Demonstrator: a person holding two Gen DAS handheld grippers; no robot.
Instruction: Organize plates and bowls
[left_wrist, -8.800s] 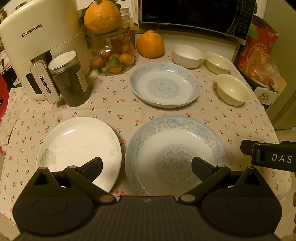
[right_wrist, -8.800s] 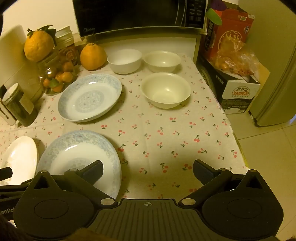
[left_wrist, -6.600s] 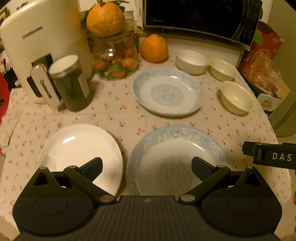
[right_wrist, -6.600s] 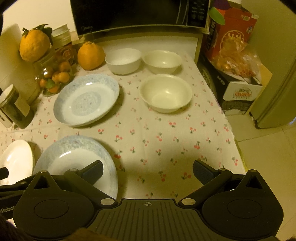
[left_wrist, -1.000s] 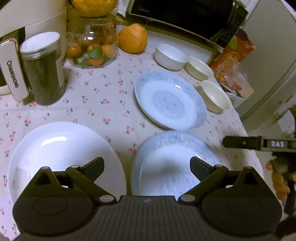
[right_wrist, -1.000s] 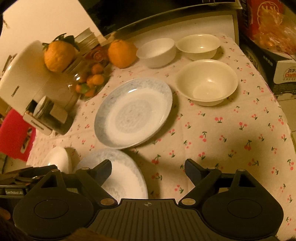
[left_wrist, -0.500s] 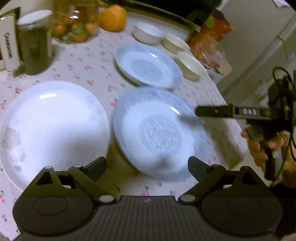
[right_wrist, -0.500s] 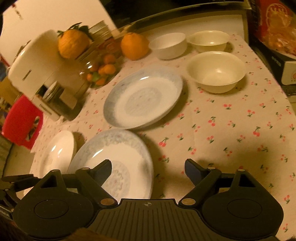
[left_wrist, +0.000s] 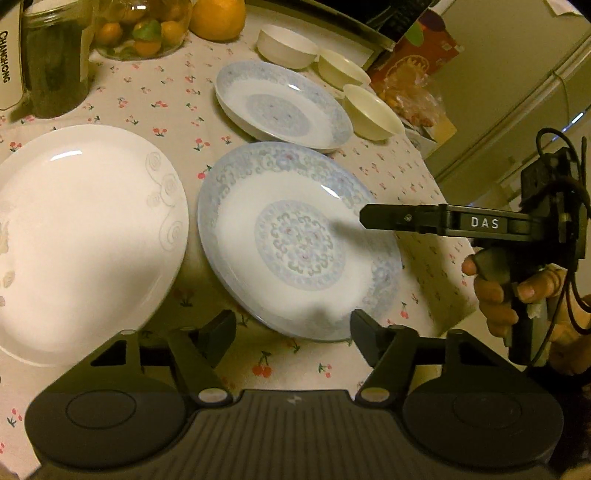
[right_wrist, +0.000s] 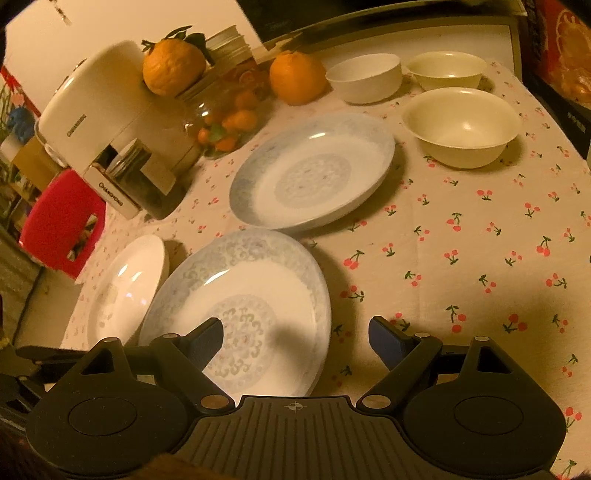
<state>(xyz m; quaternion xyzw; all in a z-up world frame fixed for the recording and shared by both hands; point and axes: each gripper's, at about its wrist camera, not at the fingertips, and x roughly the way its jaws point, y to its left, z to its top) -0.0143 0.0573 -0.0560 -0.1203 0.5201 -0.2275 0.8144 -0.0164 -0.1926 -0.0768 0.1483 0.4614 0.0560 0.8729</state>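
Table layout

Your near plate (left_wrist: 299, 240) lies right of the plain plate (left_wrist: 85, 236); the far plate (left_wrist: 282, 105) sits behind it, three bowls (right_wrist: 461, 125) behind-right.

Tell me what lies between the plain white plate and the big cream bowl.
In the right wrist view, two blue-patterned plates: the near one beside the white plate, the far one beside the cream bowl.

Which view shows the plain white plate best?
The left wrist view: the plain white plate fills the left side, its swirl relief legible, though its left edge is cropped. The right wrist view shows it small and foreshortened at lower left.
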